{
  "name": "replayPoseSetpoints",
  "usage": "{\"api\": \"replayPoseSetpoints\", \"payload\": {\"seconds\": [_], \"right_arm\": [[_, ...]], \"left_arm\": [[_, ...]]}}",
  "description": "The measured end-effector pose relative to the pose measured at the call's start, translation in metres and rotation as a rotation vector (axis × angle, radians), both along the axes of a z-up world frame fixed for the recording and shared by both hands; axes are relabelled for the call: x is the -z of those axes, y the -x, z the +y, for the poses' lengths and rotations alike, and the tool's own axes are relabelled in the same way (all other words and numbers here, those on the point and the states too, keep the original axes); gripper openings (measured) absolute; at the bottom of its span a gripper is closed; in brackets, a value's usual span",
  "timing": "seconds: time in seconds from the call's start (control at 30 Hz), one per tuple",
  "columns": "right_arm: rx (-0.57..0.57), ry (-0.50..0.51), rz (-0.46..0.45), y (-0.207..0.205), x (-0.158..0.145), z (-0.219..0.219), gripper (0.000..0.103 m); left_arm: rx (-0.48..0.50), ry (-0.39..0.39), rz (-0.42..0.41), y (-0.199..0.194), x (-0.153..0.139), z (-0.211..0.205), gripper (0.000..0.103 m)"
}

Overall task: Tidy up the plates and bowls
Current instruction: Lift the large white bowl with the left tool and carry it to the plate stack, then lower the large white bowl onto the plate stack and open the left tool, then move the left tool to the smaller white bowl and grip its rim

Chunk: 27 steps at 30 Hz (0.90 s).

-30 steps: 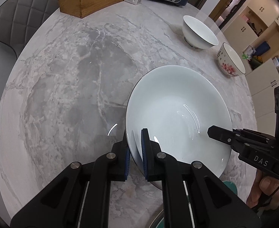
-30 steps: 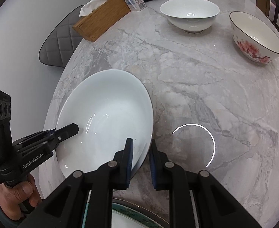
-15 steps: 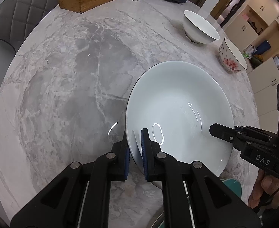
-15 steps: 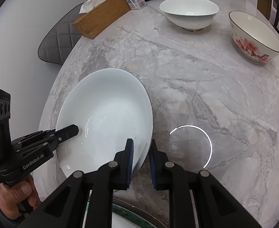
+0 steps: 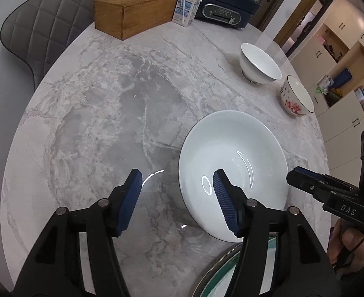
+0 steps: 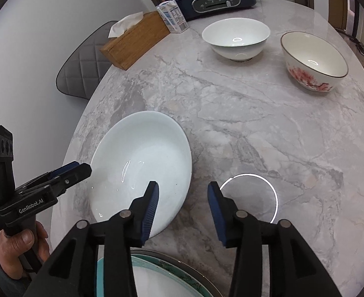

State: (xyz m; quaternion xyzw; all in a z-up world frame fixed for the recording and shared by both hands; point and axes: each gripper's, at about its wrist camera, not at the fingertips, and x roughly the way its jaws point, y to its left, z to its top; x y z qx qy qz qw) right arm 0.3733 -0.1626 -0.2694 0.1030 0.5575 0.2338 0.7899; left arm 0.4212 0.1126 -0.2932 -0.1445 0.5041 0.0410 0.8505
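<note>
We are looking down on a round marble table [image 5: 87,128]. At its far left a wooden tissue box [image 5: 132,14] is sitting, with a small milk carton [image 5: 185,8] and a dark blue appliance [image 5: 221,2] just to its right.

Nearer us, our left gripper [image 5: 175,190] is hovering with its jaws apart; they have just been opening. One blue pad is hanging over the bare marble, the other over the left side of the wide white plate [image 5: 231,168], so the rim is lying between them unpinched.

That plate is resting on the table, near the front edge.

Our right gripper [image 6: 183,201] is likewise spread, having just been opening, with the plate's right rim between its pads and untouched.

Below both grippers a teal-rimmed plate [image 6: 112,267] is peeking in.

Far right, a plain white bowl [image 6: 236,38] and a flowered bowl [image 6: 313,59] are standing side by side, apart.
</note>
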Motion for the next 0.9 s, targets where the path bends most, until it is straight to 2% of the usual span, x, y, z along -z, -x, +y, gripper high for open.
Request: {"api": "replayPoseSetpoints", "payload": {"seconds": [0.03, 0.17, 0.2, 0.23, 0.3, 0.4, 0.47, 0.53, 0.63, 0.7, 0.73, 0.8, 0.87, 0.9], "right_arm": [[0.016, -0.006, -0.004, 0.001, -0.003, -0.006, 0.054], [0.082, -0.053, -0.033, -0.002, -0.016, -0.03, 0.1], [0.101, -0.055, -0.053, -0.005, -0.021, -0.037, 0.103], [0.11, -0.056, -0.069, -0.007, -0.025, -0.04, 0.103], [0.124, -0.045, -0.08, -0.017, -0.032, -0.049, 0.103], [0.132, -0.065, -0.095, -0.038, -0.044, -0.061, 0.103], [0.134, -0.064, -0.108, -0.055, -0.05, -0.067, 0.103], [0.147, -0.092, -0.125, -0.079, -0.057, -0.076, 0.103], [0.167, -0.121, -0.141, -0.117, -0.064, -0.088, 0.094], [0.157, -0.132, -0.155, -0.147, -0.068, -0.093, 0.09], [0.148, -0.137, -0.171, -0.159, -0.07, -0.094, 0.087], [0.125, -0.086, -0.16, -0.185, -0.068, -0.091, 0.085], [0.083, -0.035, -0.132, -0.212, -0.058, -0.086, 0.075], [0.071, -0.006, -0.115, -0.222, -0.052, -0.083, 0.073]], "left_arm": [[-0.011, -0.005, -0.006, 0.001, -0.005, 0.004, 0.066], [-0.048, -0.005, -0.04, -0.004, -0.024, 0.021, 0.093], [-0.042, 0.002, -0.027, -0.01, -0.028, 0.023, 0.103], [-0.028, -0.007, -0.013, -0.017, -0.03, 0.024, 0.103], [0.009, -0.075, 0.002, -0.034, -0.038, 0.02, 0.103], [0.078, -0.155, -0.055, -0.058, -0.058, 0.007, 0.103], [0.108, -0.159, -0.089, -0.076, -0.07, -0.002, 0.103], [0.142, -0.17, -0.085, -0.1, -0.078, -0.014, 0.103], [0.168, -0.187, -0.034, -0.144, -0.082, -0.034, 0.103], [0.183, -0.176, -0.059, -0.17, -0.086, -0.045, 0.103], [0.182, -0.196, -0.081, -0.184, -0.086, -0.052, 0.103], [0.199, -0.184, -0.074, -0.21, -0.084, -0.063, 0.103], [0.198, -0.19, -0.071, -0.235, -0.078, -0.072, 0.103], [0.189, -0.195, -0.073, -0.248, -0.073, -0.075, 0.102]]}}
